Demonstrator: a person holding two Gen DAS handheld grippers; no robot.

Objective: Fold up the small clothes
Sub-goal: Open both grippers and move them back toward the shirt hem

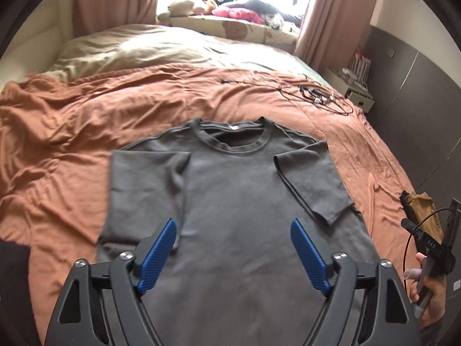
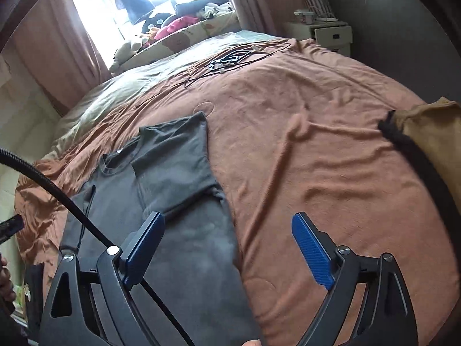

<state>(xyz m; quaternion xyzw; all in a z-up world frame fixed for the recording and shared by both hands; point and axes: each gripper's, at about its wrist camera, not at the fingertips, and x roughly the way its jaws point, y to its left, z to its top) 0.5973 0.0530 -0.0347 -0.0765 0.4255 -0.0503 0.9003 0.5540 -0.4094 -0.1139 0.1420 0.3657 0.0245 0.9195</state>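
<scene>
A dark grey T-shirt point(image 1: 230, 201) lies flat on the rust-coloured bedspread point(image 1: 57, 144), collar away from me, both short sleeves folded inward onto its chest. My left gripper point(image 1: 233, 225) hangs above the shirt's middle, open, nothing between its blue pads. In the right wrist view the same T-shirt point(image 2: 173, 178) lies at the left, and my right gripper point(image 2: 227, 222) is open above the shirt's right edge and the bedspread point(image 2: 317, 158), holding nothing. A hand with the other gripper's handle point(image 1: 429, 248) shows at the left wrist view's right edge.
Tangled black cables point(image 1: 314, 95) lie on the far right of the bed. A tan garment point(image 2: 432, 135) sits at the bed's right side. Pillows and soft toys point(image 1: 219, 8) line the window sill beyond the bed. A white bedside unit point(image 2: 325, 33) stands at the far right.
</scene>
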